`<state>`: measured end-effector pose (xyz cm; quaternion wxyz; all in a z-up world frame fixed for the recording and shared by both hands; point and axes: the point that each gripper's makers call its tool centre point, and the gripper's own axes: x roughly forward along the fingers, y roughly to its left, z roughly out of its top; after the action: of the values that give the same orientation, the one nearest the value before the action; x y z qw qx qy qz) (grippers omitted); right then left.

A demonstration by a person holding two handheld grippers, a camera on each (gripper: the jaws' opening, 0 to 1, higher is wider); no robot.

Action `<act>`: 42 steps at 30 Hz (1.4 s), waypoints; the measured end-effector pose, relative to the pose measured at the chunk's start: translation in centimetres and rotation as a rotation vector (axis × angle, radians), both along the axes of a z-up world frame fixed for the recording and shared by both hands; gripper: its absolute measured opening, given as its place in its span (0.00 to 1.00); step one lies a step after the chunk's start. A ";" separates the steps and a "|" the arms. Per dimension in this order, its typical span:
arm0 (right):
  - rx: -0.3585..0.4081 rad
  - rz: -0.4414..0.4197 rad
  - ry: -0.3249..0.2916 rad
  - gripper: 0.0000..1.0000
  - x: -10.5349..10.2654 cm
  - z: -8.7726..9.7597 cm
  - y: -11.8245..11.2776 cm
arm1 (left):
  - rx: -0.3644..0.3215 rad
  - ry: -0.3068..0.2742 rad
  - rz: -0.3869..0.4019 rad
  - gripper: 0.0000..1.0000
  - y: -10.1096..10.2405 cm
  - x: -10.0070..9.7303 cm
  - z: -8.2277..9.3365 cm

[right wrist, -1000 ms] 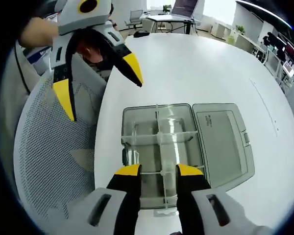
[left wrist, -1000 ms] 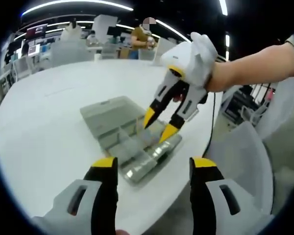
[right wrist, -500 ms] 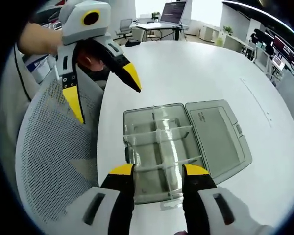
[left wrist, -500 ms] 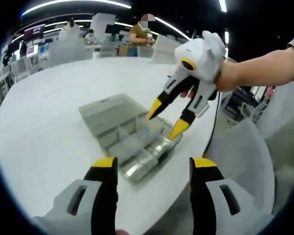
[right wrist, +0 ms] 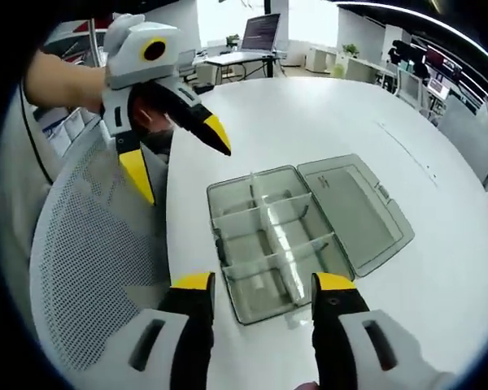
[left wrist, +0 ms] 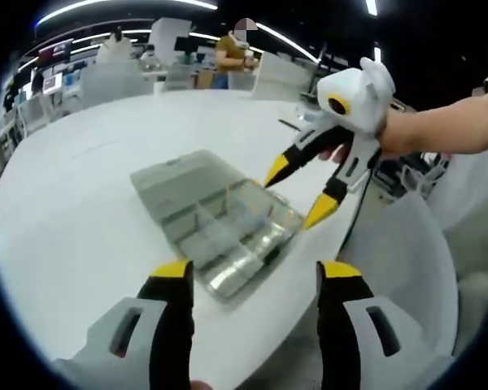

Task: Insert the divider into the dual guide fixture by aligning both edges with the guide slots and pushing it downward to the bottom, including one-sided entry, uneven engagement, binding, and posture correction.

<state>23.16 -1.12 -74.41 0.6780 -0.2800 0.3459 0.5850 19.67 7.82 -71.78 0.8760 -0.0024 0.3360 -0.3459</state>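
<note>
The clear plastic compartment box (right wrist: 297, 236) lay lid-open on the round white table (right wrist: 325, 106), its clear dividers (right wrist: 272, 231) seated inside. The left gripper (right wrist: 177, 154) and the right gripper (left wrist: 297, 191) hovered above it, both spread wide, holding nothing

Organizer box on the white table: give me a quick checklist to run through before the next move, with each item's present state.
1. Organizer box lid folded fully open: ok.
2. Box resting flat on the table, near its edge: ok.
3. Dividers standing inside the box: ok; whether each is seated to the bottom: cannot tell.
4. Right hand-held gripper open, holding nothing, above the box's near end: ok.
5. Left hand-held gripper open, holding nothing, off the box: ok.
6. A loose divider ready to pick up: cannot tell.
</note>
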 end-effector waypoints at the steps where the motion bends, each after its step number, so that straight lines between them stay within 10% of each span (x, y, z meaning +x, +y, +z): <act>1: 0.006 -0.012 -0.003 0.46 0.0 0.0 -0.1 | 0.001 0.001 0.001 0.60 0.0 0.0 0.0; 42: 0.143 -0.276 0.027 0.79 -1.6 1.9 -3.1 | 0.027 -0.006 0.022 0.74 1.1 -1.2 1.3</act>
<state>21.57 -4.22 -72.47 0.7655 -0.1732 0.3477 0.5130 18.45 8.90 -70.52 0.8808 0.0068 0.3378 -0.3318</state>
